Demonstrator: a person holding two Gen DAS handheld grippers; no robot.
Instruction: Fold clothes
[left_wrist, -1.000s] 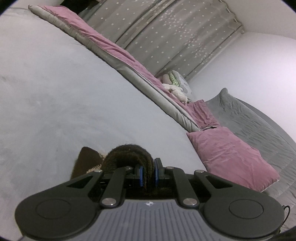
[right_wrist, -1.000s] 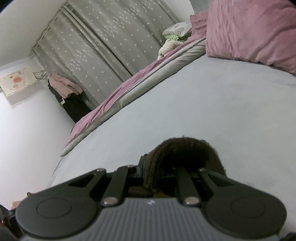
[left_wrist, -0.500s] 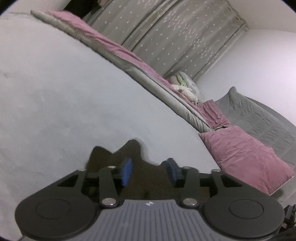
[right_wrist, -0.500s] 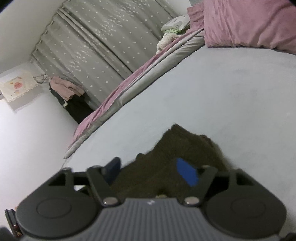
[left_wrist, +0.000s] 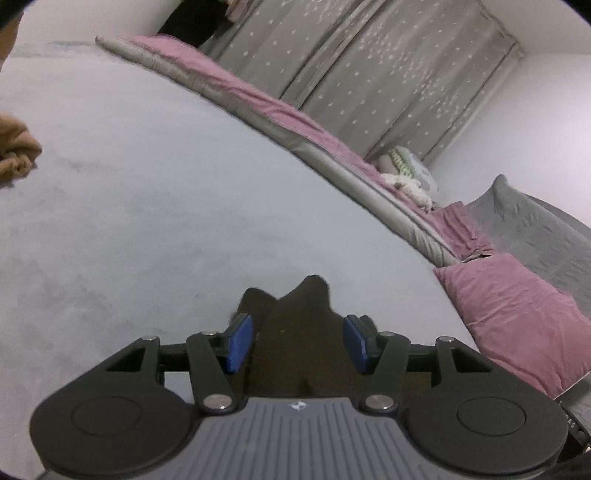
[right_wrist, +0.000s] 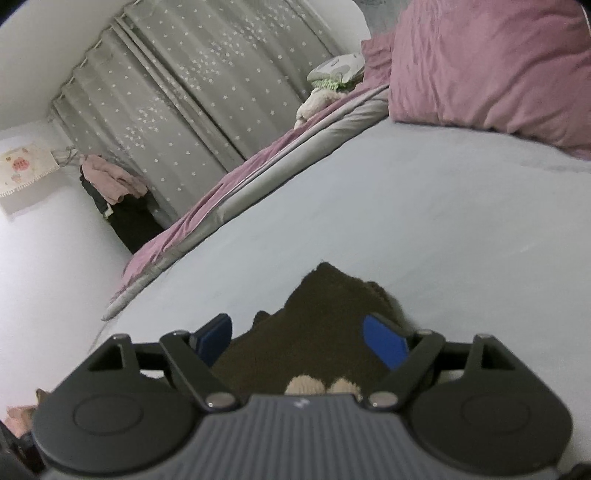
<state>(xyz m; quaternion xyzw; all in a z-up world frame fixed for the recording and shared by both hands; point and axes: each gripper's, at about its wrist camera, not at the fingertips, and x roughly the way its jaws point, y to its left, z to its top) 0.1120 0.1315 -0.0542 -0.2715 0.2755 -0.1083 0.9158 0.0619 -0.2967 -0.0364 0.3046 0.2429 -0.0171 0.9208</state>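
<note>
The dark brown garment (left_wrist: 295, 332) lies flat on the pale grey bedspread (left_wrist: 155, 206), right under both tools, which I take to mean a fold has just been laid down and the cloth is being let go. The left gripper (left_wrist: 298, 341) hangs low over it with its jaws opening, about half spread; the blue pads (left_wrist: 240, 341) stand clear on either side of the cloth, gripping nothing. The right gripper (right_wrist: 301, 341) is wider apart and also opening, the garment between the jaws but untouched by them (a pale, fuzzy patch shows at its near edge, at six o'clock).

Both tools tip gently downward toward the bed, side by side. From the left wrist view a pink pillow (left_wrist: 517, 314) sits at three o'clock and a tan bundle of cloth (left_wrist: 14, 151) at nine o'clock, well apart from the work. The starred curtain (right_wrist: 192, 92) hangs at twelve o'clock.
</note>
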